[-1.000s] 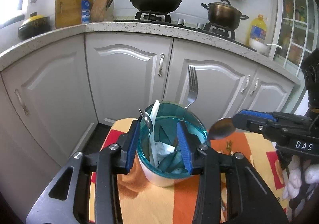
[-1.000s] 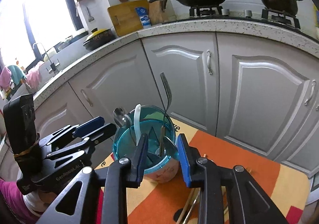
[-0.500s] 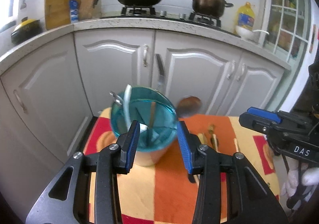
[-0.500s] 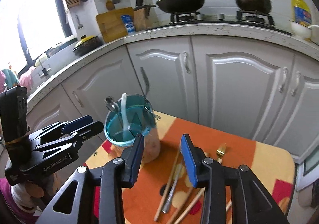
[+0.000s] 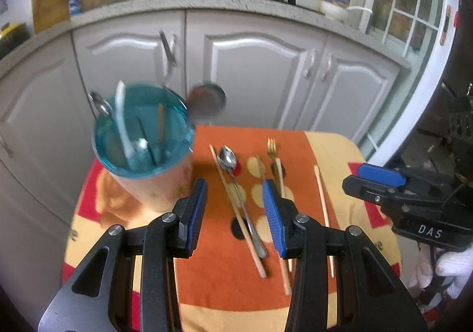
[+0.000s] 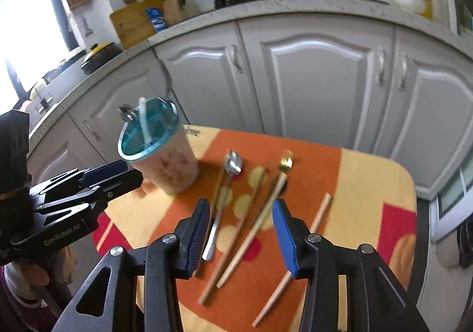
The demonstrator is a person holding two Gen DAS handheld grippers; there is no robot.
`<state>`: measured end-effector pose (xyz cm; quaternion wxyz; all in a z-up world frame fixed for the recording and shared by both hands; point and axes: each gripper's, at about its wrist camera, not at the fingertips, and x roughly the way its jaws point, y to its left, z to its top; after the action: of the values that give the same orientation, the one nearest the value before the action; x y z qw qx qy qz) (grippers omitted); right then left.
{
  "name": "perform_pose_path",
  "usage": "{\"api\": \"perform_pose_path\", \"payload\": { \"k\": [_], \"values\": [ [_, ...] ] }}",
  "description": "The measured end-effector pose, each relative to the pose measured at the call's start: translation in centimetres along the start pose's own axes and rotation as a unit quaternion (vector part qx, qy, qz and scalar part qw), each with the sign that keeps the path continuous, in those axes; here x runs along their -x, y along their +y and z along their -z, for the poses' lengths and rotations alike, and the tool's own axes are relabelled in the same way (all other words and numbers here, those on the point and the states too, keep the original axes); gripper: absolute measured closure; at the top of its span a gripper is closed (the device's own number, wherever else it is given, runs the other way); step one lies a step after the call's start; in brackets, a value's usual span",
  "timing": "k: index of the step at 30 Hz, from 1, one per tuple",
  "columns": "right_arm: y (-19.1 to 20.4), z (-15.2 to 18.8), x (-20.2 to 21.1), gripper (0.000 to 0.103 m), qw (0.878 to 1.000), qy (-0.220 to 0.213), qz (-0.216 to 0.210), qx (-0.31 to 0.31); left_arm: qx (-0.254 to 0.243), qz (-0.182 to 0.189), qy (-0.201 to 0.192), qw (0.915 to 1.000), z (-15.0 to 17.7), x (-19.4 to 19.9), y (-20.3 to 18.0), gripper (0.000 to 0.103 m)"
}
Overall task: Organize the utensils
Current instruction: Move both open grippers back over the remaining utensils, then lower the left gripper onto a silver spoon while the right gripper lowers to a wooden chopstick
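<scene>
Cup (image 5: pixel 142 151) stands at the far left of the worktop (image 6: pixel 369 184), already holding several utensils. Loose on the cloth: one steel spoon (image 6: pixel 233 163), one gold fork (image 6: pixel 285 160), about four wooden chopsticks (image 6: pixel 251 237). All light, stiff, thin; the steel is slippery, so take each mid-handle. Your left hand-held gripper (image 5: pixel 233 213) hangs open and empty. The right hand-held gripper (image 6: pixel 241 231) is opening, nothing pinched.
</scene>
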<state>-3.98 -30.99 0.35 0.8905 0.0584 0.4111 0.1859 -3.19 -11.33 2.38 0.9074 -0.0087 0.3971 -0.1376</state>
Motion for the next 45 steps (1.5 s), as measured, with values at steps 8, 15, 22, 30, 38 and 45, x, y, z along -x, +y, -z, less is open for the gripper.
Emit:
{"api": "perform_pose_path", "payload": {
  "k": [8, 15, 22, 30, 38, 45],
  "values": [
    [-2.9, 1.9, -1.8, 0.060, 0.999, 0.033, 0.005, -0.040, 0.027, 0.026, 0.061, 0.9974, 1.4, -3.7, -0.4, 0.065],
    [-4.0, 2.8, -4.0, 0.060, 0.996, 0.060, -0.003, -0.061, 0.052, 0.024, 0.118, 0.9913, 3.0, -8.1, -0.3, 0.065],
    [-5.4, 2.3, -5.4, 0.060, 0.995, 0.067, -0.007, -0.076, 0.061, 0.014, 0.127, 0.9900, 3.0, -10.3, -0.7, 0.065],
    [-6.6, 1.1, -7.3, 0.060, 0.993, 0.083, -0.003, -0.084, 0.058, -0.017, 0.146, 0.9874, 2.6, -13.1, -0.9, 0.065],
    [-7.3, 0.8, -7.9, 0.060, 0.992, 0.089, -0.004, -0.086, 0.021, -0.012, 0.140, 0.9899, 2.1, -14.2, -2.0, 0.082],
    [-7.8, 0.2, -8.7, 0.060, 0.992, 0.093, 0.000, -0.088, -0.007, 0.061, 0.150, 0.9867, 3.1, -13.5, -2.8, 0.089]
  ]
}}
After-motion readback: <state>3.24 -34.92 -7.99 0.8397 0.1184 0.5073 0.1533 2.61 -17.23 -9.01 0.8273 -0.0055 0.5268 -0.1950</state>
